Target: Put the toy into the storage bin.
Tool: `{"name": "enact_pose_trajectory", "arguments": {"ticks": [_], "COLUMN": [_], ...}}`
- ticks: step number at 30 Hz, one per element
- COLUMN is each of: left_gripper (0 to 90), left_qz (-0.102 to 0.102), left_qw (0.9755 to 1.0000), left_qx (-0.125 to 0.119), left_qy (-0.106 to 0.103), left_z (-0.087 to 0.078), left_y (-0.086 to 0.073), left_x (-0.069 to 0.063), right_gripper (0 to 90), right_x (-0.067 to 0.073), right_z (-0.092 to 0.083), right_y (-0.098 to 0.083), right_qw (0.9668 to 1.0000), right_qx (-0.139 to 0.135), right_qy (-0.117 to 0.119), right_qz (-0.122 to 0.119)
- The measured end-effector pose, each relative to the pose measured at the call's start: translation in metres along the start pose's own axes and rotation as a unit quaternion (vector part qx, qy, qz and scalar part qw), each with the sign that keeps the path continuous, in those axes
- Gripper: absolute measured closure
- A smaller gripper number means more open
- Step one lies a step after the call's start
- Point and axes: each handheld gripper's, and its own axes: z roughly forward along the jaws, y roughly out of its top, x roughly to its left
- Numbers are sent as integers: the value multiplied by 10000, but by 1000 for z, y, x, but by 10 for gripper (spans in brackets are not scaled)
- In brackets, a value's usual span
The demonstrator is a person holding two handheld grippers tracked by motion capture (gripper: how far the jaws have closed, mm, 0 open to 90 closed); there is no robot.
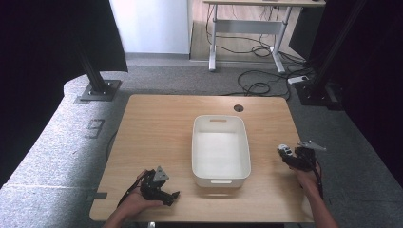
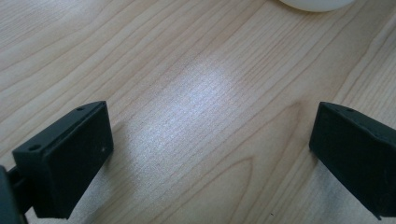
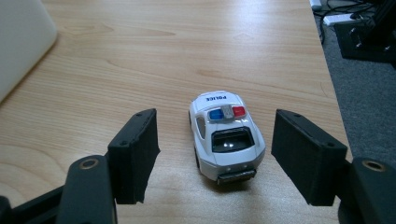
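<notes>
Both fingers of the right gripper stand spread wide apart, released, with a white toy police car sitting between them on the wooden table, untouched by either black pad. In the right gripper view the car rests on its wheels, its rear toward the camera, its blue and red roof lights and the word POLICE facing up; a gap of bare wood shows on each side of it. From the high view that gripper and the car are near the table's right edge, roughly midway along it, held by the person's right hand. A white bin sits around the middle of the table, well apart from the car, with its long sides running toward the far edge. The left gripper lies low near the front edge toward the front-left corner, in the person's left hand; in its own view its fingers are likewise spread and released over bare wood, gripping nothing, the bin's rounded corner just visible beyond them.
</notes>
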Motion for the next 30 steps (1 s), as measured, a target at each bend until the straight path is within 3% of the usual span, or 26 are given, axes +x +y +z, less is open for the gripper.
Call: {"name": "enact_pose_trajectory", "arguments": {"ticks": [7, 15, 30], "left_gripper": [0, 0, 0], "left_qz": [-1, -6, -4], "left_qw": [10000, 10000, 10000], "left_qx": [-3, -9, -20], "left_qy": [1, 2, 2], "left_z": [0, 0, 0], "left_y": [0, 0, 0], "left_x": [0, 0, 0], "right_gripper": [314, 315, 335], "right_x": [-1, -7, -6], "right_z": [11, 19, 33], "right_y": [4, 7, 10], "right_qw": [9998, 9997, 9987], "right_qx": [114, 175, 411], "right_qy": [-150, -146, -203], "right_qz": [-90, -32, -219]}}
